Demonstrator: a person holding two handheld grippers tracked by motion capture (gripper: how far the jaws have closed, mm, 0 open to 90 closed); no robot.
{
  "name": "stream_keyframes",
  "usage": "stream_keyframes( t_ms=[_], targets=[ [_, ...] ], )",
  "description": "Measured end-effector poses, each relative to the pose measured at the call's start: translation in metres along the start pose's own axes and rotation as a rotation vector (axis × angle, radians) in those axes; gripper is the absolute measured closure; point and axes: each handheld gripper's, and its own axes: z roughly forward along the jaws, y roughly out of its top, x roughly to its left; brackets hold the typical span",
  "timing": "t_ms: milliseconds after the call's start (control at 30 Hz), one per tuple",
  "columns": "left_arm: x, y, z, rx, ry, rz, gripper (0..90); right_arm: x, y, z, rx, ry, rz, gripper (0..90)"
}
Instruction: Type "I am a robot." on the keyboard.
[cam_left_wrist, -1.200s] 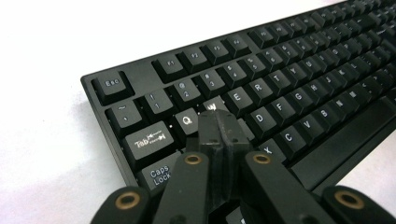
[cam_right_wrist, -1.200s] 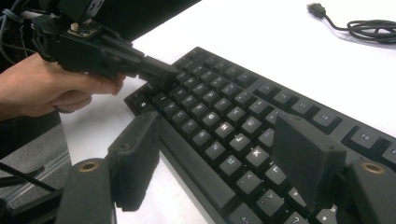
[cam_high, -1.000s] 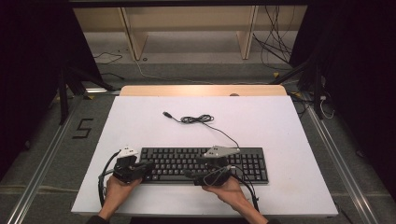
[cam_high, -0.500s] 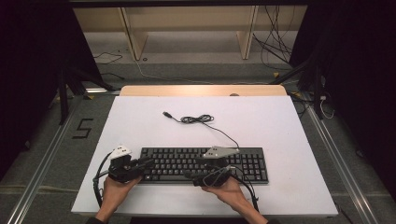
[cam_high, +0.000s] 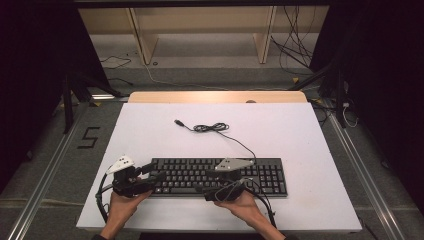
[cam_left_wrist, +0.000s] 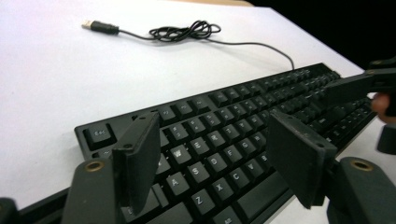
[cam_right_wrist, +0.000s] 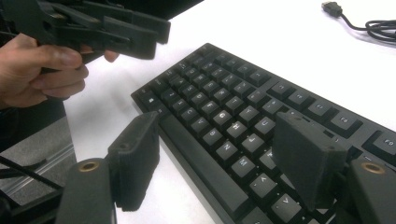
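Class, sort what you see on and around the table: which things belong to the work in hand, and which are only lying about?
In use: keyboard, its cable, left gripper, right gripper.

Lying about: wooden shelf, loose wires on the floor.

Both handheld units are black. The left gripper (cam_high: 154, 175) and right gripper (cam_high: 212, 187) each carry a grey three-cornered plate on top, a trailing black cable, flat rectangular black jaw pads and brass-coloured screw eyelets at the jaw bases.
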Motion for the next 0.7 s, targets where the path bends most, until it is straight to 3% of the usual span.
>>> stream_keyframes(
  t_ms=[267,700],
  targets=[
    [-0.002,0.0,-0.001,-0.015,-0.019,0.015,31.9,0.002,-0.001,0.005,0.024,0.007,-0.011,38.4],
    [-0.004,0.0,-0.001,-0.024,-0.036,0.02,30.3,0.003,-0.005,0.017,0.096,-0.003,-0.021,65.8]
  ],
)
